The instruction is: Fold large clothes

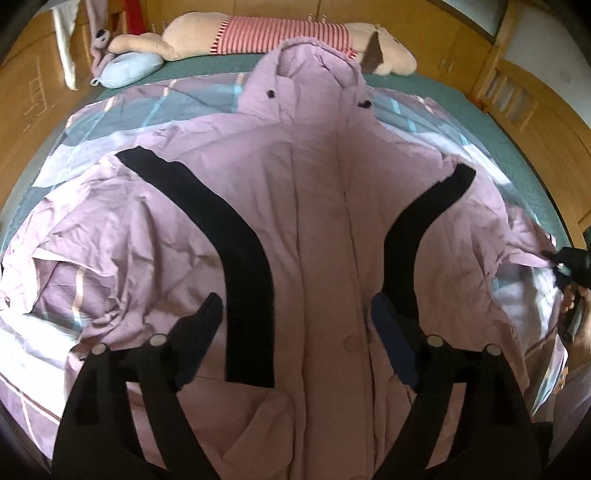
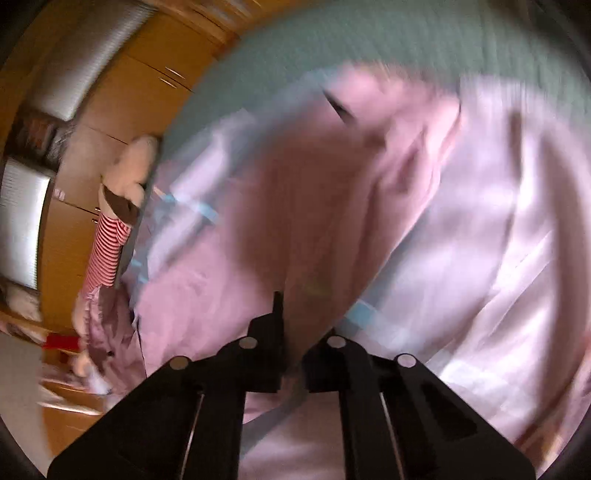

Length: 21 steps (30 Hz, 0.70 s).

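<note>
A large lilac hooded coat (image 1: 317, 206) with two black stripes lies front up on the bed, hood at the far end. My left gripper (image 1: 295, 314) is open and empty, hovering over the coat's lower front. My right gripper (image 1: 554, 264) shows at the right edge of the left wrist view, shut on the end of the coat's right sleeve (image 1: 517, 240). In the blurred right wrist view its jaws stand close together (image 2: 288, 306) with pink sleeve fabric (image 2: 295, 221) draped over them.
The coat lies on a pink, blue and white patterned quilt (image 1: 92, 122) over a green bedsheet (image 1: 424, 88). A long plush toy in a red striped shirt (image 1: 280, 35) and a small blue pillow (image 1: 129, 68) lie at the head. Wooden cabinets (image 1: 517, 96) surround the bed.
</note>
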Motion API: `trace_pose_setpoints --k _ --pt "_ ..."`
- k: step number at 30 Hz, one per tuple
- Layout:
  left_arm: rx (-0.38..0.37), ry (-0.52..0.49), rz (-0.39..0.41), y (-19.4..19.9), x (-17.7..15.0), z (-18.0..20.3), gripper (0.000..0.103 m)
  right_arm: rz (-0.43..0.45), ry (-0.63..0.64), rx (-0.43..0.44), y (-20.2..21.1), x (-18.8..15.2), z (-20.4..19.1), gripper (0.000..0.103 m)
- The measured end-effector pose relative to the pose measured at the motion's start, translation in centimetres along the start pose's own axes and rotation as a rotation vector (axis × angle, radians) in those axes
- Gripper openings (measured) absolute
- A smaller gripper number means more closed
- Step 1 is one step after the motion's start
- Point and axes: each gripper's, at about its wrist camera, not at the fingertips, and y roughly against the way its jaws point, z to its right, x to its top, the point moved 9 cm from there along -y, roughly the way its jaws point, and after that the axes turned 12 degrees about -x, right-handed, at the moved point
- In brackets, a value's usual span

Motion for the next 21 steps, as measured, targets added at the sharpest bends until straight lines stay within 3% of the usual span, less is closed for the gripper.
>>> trace_pose_setpoints --k 3,6,9,10,12,14,16,19,21 --pt "-0.023 0.047 0.022 0.9 0.6 -0.4 0.089 0.208 0.226 0.111 7.1 -0.4 -8.8 0.007" --pt "-0.021 0.067 0.045 2.0 1.3 -1.1 0.09 0.28 0.404 0.283 12.4 -4.4 -16.2 0.007" --pt "0.006 0.084 0.084 3.6 2.2 -2.6 0.092 0.35 0.743 0.433 17.6 -13.1 -24.2 0.007" --pt "0.015 0.105 0.106 4.3 2.6 -3.4 0.093 0.317 0.897 0.495 18.5 -17.6 -26.5 0.008" --pt "0.02 0.147 0.133 5.4 3.0 -4.9 0.096 0.211 1.105 0.539 18.0 -25.1 -28.6 0.009" --pt "0.016 0.193 0.14 6.0 3.3 -6.5 0.096 0.125 1.228 0.522 16.5 -29.7 -28.9 0.019" --pt "0.001 0.243 0.145 6.2 3.4 -8.0 0.097 0.074 1.3 0.494 15.4 -32.1 -28.0 0.055" --pt "-0.05 0.319 0.142 5.7 3.1 -9.6 0.098 0.103 1.229 0.488 15.7 -30.3 -27.8 0.086" --pt "-0.096 0.36 0.107 4.5 2.7 -10.0 0.098 0.098 1.13 0.49 15.9 -28.3 -26.7 0.094"
